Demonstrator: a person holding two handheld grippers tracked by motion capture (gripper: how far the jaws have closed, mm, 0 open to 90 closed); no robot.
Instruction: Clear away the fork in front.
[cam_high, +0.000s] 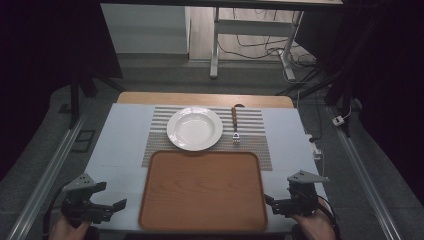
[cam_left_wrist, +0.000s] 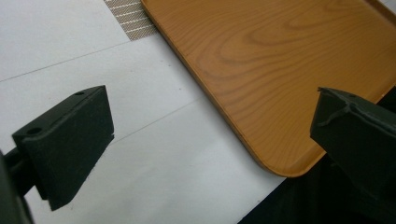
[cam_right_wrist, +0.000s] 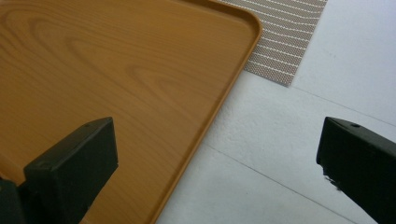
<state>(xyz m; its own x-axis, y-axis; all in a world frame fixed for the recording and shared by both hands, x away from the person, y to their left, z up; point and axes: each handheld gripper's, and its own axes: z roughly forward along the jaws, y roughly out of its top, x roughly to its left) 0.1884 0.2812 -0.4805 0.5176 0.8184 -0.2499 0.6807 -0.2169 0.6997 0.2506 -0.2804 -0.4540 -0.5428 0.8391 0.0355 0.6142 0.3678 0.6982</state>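
Note:
A wooden tray (cam_high: 202, 190) lies at the near middle of the white table, its far edge on a striped placemat (cam_high: 252, 122). On the mat rest a white plate (cam_high: 194, 128) and, to its right, a fork (cam_high: 234, 125) with a wooden handle. My left gripper (cam_high: 114, 209) hovers open by the tray's near left corner (cam_left_wrist: 280, 168). My right gripper (cam_high: 274, 206) is open at the tray's near right side, its jaws astride the tray's right rim (cam_right_wrist: 219, 107). Neither holds anything.
The table's near edge (cam_left_wrist: 261, 200) runs just below the tray's corner. Bare white tabletop (cam_high: 115, 150) flanks the tray on both sides. Behind the table stand metal desk legs (cam_high: 215, 45) and loose cables (cam_high: 260, 47) on the floor.

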